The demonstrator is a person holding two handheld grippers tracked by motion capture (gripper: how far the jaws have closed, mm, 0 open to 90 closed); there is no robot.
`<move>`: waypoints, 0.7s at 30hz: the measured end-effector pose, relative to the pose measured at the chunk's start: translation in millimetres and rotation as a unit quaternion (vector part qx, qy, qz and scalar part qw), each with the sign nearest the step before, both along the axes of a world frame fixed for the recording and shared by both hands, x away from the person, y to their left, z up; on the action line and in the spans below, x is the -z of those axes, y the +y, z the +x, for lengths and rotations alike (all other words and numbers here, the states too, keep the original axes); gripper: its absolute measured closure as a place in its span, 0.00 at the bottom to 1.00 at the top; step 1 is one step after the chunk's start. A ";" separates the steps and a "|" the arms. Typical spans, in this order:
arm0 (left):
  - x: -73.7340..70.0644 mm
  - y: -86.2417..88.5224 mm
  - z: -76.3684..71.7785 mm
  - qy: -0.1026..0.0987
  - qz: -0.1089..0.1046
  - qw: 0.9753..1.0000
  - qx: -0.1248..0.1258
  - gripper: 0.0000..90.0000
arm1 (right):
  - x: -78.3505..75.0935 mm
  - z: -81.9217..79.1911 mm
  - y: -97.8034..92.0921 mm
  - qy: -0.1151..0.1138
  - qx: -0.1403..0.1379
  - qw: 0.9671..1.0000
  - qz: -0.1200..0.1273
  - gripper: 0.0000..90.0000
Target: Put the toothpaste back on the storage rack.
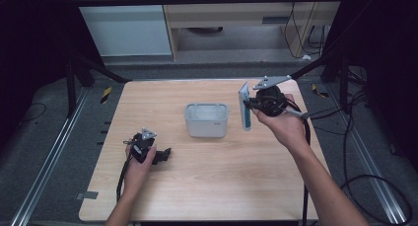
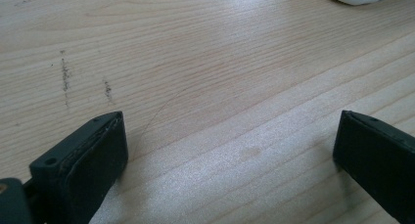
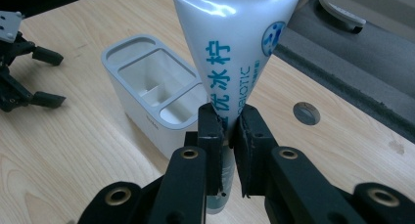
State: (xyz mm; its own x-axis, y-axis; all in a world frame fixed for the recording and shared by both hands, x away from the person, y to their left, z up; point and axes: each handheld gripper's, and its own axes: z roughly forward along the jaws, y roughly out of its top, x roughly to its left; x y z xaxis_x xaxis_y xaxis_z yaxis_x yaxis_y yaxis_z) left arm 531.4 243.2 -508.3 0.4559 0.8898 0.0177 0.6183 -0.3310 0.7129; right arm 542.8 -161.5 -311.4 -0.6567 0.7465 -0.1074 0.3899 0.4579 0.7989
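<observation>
A white holder [image 1: 206, 120] with open compartments stood near the middle of the wooden table [image 1: 207, 186]. Just to its right, the right gripper [image 3: 230, 123] held a white toothpaste tube [image 3: 235, 53] with blue lettering off the table, jaws pinched on its narrow part; the tube's lower end was hidden behind the jaws. The left gripper [image 2: 230, 150] rested low at the table's left front, well apart from the holder, jaws spread wide over bare wood. Faint dark scuffs [image 2: 64, 77] marked the grain there.
</observation>
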 end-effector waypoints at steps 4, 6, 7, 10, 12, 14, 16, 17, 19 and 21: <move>0.0 0.0 0.0 0.000 0.000 1.000 0.000 0.00 | -3.2 -0.4 1.9 -0.004 0.001 1.000 0.005 0.91; 0.0 0.0 0.0 0.000 0.000 1.000 0.000 0.00 | -5.5 -0.5 2.8 -0.008 0.001 1.000 0.007 0.91; 0.0 0.0 0.0 0.000 0.000 1.000 0.000 0.00 | -6.8 -0.7 3.4 -0.010 0.001 1.000 0.009 0.91; 0.0 0.0 0.0 0.000 0.000 1.000 0.000 0.00 | -12.0 -1.3 4.8 -0.017 0.003 1.000 0.013 0.91; 0.0 0.0 0.0 0.000 0.000 1.000 0.000 0.00 | -15.8 -1.9 5.7 -0.020 0.005 1.000 0.020 0.91; 0.0 0.0 0.0 0.000 0.000 1.000 0.000 0.00 | -19.0 -2.2 6.6 -0.024 0.007 0.999 0.024 0.91; 0.0 0.0 0.0 0.000 0.000 1.000 0.000 0.00 | -22.9 -2.3 8.0 -0.031 0.009 0.999 0.028 0.91; 0.0 0.0 0.0 0.000 0.000 1.000 0.000 0.00 | -22.9 -2.3 8.0 -0.031 0.009 0.999 0.028 0.91; 0.1 0.0 0.0 0.000 0.000 1.000 0.000 0.00 | -28.0 -2.5 10.4 -0.037 0.010 0.999 0.037 0.91; 0.1 -0.1 0.0 0.000 0.000 1.000 0.000 0.00 | -31.2 -2.5 12.8 -0.040 0.009 0.998 0.040 0.91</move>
State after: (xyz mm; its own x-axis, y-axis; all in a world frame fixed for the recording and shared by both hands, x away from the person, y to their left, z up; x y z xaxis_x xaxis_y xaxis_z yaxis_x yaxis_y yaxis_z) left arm 531.3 243.2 -508.3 0.4555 0.8901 0.0170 0.6182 -0.3300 0.7134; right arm 540.3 -148.7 -280.2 -0.6345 0.7667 -0.0978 0.3320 0.3846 0.8613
